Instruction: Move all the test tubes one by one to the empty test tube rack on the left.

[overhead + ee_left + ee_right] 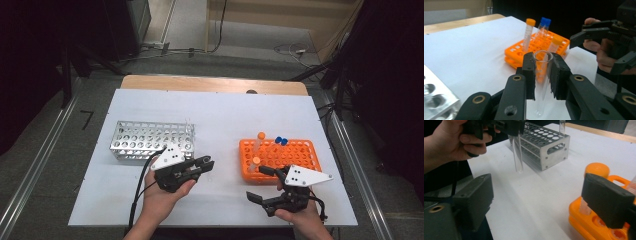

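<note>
Clamped upright in left gripper (542, 75) — clear glass test tube (542, 82); right gripper (265, 185) spread, empty. Carry level toward metal rack (150, 137) — lower straight into a hole.

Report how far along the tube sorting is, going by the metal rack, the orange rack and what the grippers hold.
Done: one clear glass tube already stands in the silver metal rack. In hand: the left gripper clamps an uncapped clear test tube above the white table; the right gripper is open, nothing between its jaws. Left: capped tubes still stand in the orange plastic rack, orange-capped and blue-capped.
</note>
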Motion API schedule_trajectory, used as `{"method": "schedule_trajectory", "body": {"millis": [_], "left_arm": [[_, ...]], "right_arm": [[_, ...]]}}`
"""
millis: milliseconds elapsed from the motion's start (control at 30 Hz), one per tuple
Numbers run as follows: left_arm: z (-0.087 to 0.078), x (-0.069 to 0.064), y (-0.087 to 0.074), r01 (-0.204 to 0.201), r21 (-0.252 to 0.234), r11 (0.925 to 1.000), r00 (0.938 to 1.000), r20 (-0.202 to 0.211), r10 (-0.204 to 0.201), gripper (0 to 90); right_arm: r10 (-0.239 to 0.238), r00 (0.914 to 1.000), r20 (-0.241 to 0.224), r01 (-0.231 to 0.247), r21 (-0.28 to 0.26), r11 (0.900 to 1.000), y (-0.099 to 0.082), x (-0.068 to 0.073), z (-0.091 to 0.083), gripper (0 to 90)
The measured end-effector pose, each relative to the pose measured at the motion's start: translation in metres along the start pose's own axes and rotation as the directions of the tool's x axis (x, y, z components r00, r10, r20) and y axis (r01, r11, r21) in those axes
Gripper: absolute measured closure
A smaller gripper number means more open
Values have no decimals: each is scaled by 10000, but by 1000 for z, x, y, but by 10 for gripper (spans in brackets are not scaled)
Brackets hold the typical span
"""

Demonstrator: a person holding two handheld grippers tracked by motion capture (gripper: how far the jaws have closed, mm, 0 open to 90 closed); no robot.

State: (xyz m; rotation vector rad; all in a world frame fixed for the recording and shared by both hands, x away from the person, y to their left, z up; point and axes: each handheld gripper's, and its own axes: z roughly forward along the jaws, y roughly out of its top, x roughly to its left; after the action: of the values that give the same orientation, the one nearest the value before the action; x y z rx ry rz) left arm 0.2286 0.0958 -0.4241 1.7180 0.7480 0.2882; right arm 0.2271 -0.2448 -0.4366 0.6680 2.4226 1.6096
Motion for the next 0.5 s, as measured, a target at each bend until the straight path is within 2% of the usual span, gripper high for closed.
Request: {"method": "schedule_trajectory", "body": {"millis": [100, 333, 500], "left_arm": [[-7, 5, 4, 44, -169, 9998, 9997, -254, -48, 762], [-19, 19, 12, 17, -328, 9995, 9973, -727, -41, 762], [-22, 31, 16, 88, -360, 9993, 9945, -1043, -125, 762]], "right_arm": [[64, 10000, -29, -64, -32, 10000, 0, -4, -3, 8], [257, 9995, -195, -264, -347, 9990, -1, -13, -14, 0], [245, 9997, 94, -240, -438, 9987, -1, -19, -19, 0]]}}
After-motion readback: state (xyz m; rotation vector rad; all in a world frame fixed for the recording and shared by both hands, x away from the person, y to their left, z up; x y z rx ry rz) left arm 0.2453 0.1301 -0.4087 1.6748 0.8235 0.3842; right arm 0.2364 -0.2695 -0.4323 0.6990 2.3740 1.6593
